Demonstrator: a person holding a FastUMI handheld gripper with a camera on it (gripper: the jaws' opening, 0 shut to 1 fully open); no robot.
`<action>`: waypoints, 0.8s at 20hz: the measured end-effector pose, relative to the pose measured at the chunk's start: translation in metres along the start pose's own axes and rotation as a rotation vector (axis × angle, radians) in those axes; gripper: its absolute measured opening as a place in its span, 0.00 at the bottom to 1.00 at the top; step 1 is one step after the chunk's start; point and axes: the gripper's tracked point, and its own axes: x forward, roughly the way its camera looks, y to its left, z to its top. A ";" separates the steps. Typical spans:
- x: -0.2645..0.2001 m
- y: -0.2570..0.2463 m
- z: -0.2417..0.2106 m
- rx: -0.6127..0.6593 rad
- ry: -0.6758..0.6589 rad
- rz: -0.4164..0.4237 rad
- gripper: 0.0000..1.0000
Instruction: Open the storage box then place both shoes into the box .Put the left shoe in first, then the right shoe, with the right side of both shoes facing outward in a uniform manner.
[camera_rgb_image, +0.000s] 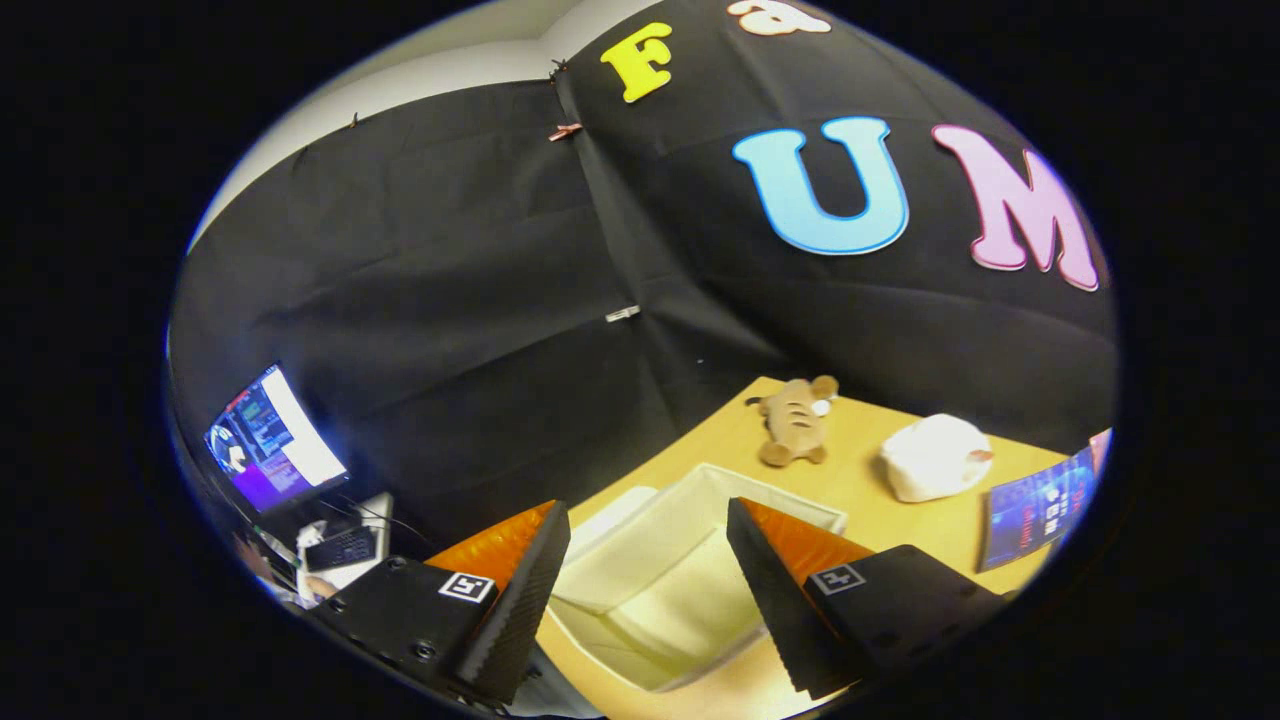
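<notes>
Cream fabric storage box (690, 575) sits on the wooden table (880, 490), open-topped, between and beyond the fingers of the gripper (648, 590), which are spread and empty. Box looks opened; next move needs finding the left shoe.

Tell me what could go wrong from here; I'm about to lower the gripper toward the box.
The gripper is open and holds nothing, tilted above the cream storage box, so a straight descent could land a finger on the box's rim. The plush toy and the white soft item beyond the box could probably get knocked on the wooden table.
</notes>
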 end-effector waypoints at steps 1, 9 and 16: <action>-0.011 -0.010 -0.006 -0.019 0.010 -0.027 0.98; -0.109 -0.124 -0.086 -0.016 0.080 -0.375 0.98; -0.174 -0.220 -0.200 0.095 0.235 -0.657 0.98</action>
